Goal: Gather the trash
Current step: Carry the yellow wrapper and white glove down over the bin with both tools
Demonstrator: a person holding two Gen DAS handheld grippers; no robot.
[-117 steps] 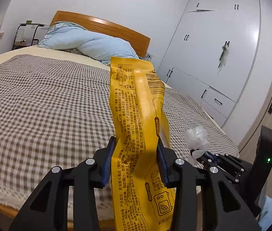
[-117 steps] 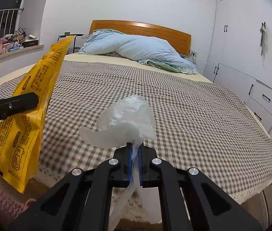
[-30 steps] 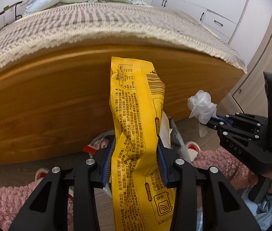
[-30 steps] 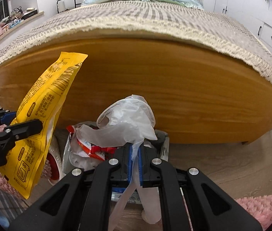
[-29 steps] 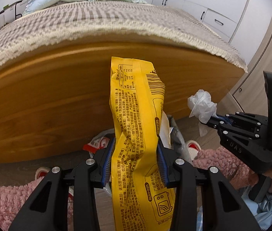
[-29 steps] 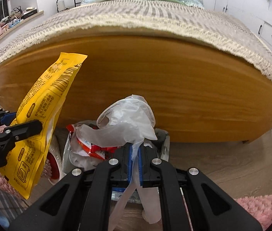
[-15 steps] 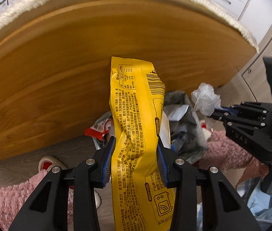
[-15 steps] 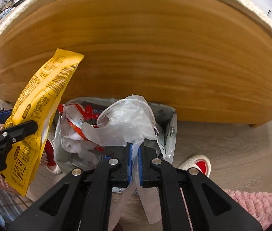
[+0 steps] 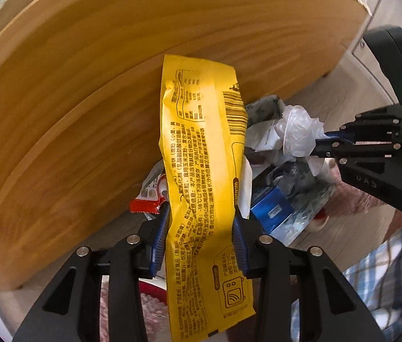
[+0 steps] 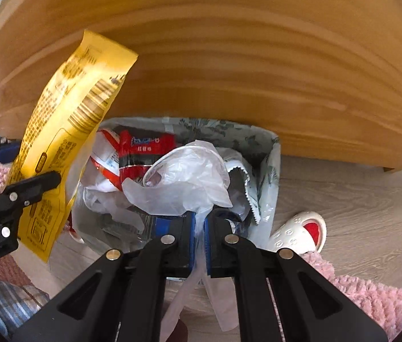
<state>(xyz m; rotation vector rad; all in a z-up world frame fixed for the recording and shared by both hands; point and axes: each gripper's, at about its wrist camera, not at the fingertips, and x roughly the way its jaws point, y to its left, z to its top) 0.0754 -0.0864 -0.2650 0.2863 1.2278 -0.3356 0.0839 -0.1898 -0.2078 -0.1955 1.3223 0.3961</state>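
Note:
My left gripper is shut on a long yellow snack wrapper, which stands upright between the jaws; the wrapper also shows in the right wrist view. My right gripper is shut on a crumpled clear plastic glove, also seen in the left wrist view. Both hang over an open trash bag on the floor, full of red and white wrappers. The wrapper is at the bag's left edge; the glove is over its middle.
The wooden bed footboard rises right behind the bag. A white and red slipper lies to the bag's right on the wood floor. Pink fluffy rug lies at the near right and near left.
Both grippers have tilted down and moved closer to the trash bag, which now fills the view under them. The bed top has left the view. Both grips are unchanged.

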